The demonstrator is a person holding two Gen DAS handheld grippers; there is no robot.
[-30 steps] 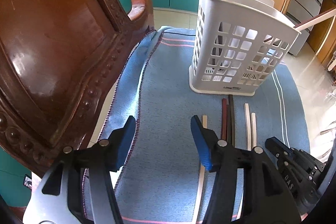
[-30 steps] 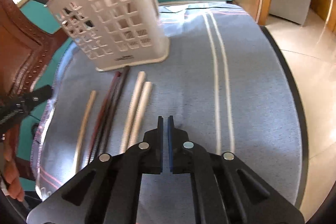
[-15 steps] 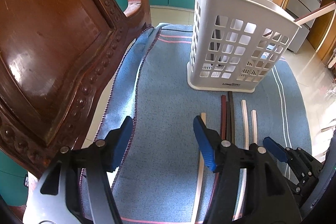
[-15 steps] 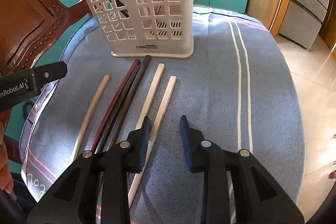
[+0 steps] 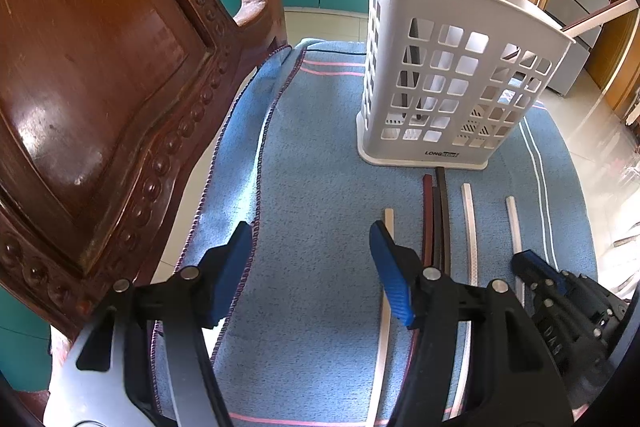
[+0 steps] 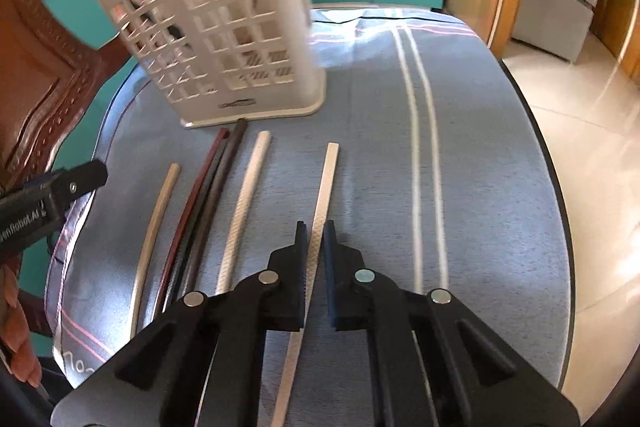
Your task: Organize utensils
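Both pictures are bright with daylight that comes from the right side, where the pale floor (image 6: 592, 131) shines almost white and loses its detail. The wooden chair (image 5: 100, 75) in the left wrist view carries soft white reflections on its polished back. Shadows on the blue cloth (image 5: 320, 155) are weak and short. The left wrist view is sharp nearly everywhere. The right wrist view is softer: the white basket (image 6: 224, 39) and the stripes of the cloth look smeared by motion blur. Both views bend straight lines strongly toward the edges, and the corners are black from the round lens.
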